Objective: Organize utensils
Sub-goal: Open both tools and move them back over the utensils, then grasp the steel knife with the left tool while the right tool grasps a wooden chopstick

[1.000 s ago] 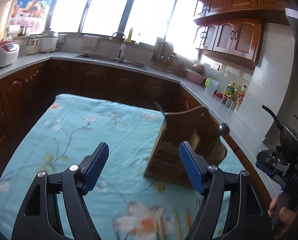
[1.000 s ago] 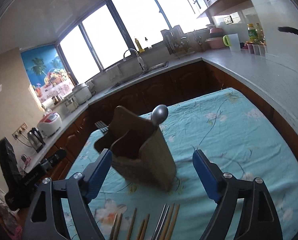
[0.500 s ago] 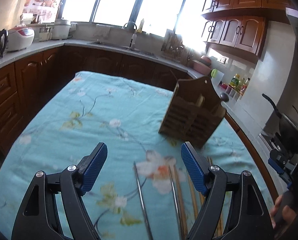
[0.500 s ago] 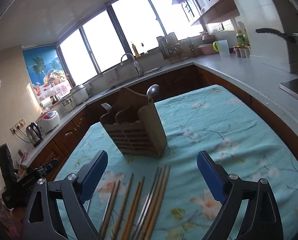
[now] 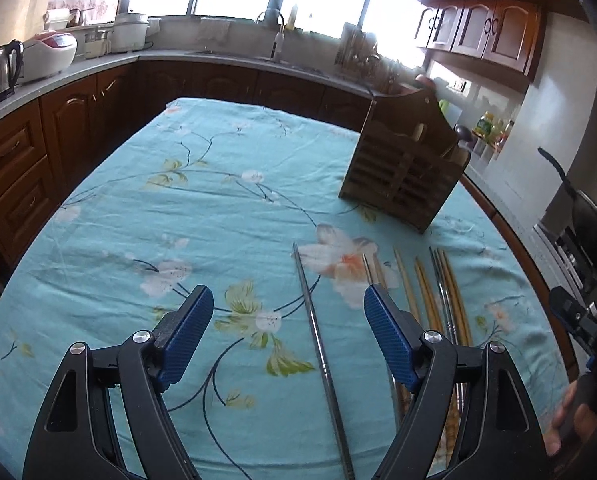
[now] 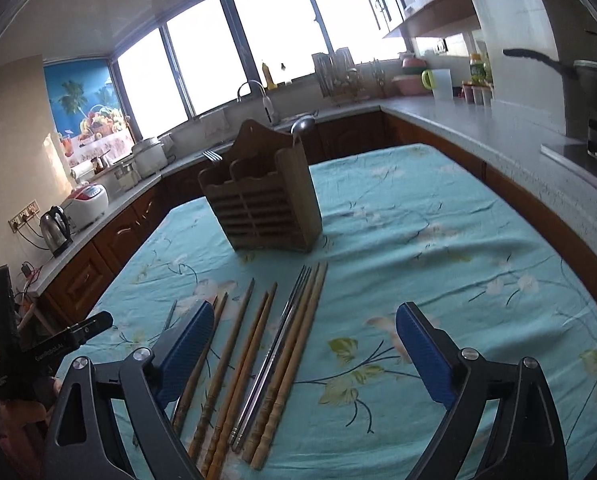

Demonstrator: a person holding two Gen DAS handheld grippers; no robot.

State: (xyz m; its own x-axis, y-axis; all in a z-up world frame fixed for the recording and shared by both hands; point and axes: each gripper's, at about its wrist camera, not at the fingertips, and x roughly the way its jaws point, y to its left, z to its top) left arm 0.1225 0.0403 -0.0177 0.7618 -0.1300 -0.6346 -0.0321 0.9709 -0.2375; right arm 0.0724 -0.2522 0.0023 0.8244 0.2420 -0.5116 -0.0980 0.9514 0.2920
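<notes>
both grippers, left gripper [image 5: 286, 332] and right gripper [image 6: 304, 344], gape empty; the packed chopsticks [image 6: 282, 344] could scatter if clipped.

left tool [image 5: 286, 336]: black arms | ribbed blue pads | silver screws

both hand-held grippers pull back from the wooden holder [image 6: 264, 204], bringing the chopsticks [image 6: 258, 364] into view; right hand-held gripper [image 6: 304, 350] jaws opened wider.

Both wrist views look forward and down over the tablecloth [image 5: 218, 208] from its near edge, the left-hand camera left of the right-hand one; both take in the wooden holder [image 6: 266, 208] and chopsticks [image 6: 294, 328], far windows beyond
</notes>
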